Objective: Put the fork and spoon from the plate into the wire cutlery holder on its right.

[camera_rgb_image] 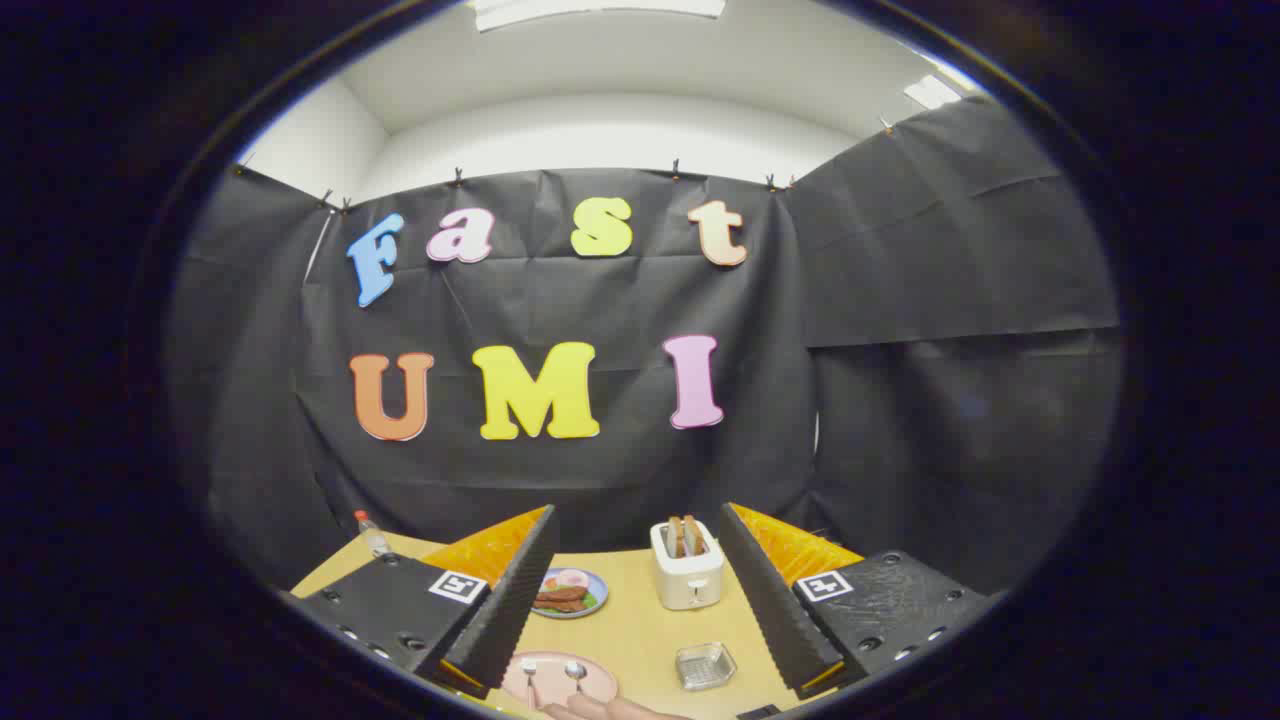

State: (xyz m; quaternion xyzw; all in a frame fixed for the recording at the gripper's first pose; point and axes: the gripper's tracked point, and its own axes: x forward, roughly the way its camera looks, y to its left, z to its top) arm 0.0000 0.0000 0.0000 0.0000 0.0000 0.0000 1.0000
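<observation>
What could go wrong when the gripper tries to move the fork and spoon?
1. The open gripper hangs above the table; fork and spoon lie close together on the pink plate, so it might catch both or knock one off.
2. The wire cutlery holder looks small and low; a dropped utensil could miss it or tip out.
3. Something pinkish, maybe fingers, lies by the plate and could get bumped.

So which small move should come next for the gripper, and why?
Probably lower the hand-held gripper toward the pink plate. Its fingers are wide open and hold nothing, while the fork and spoon lie on the plate between them, left of the wire cutlery holder.
</observation>
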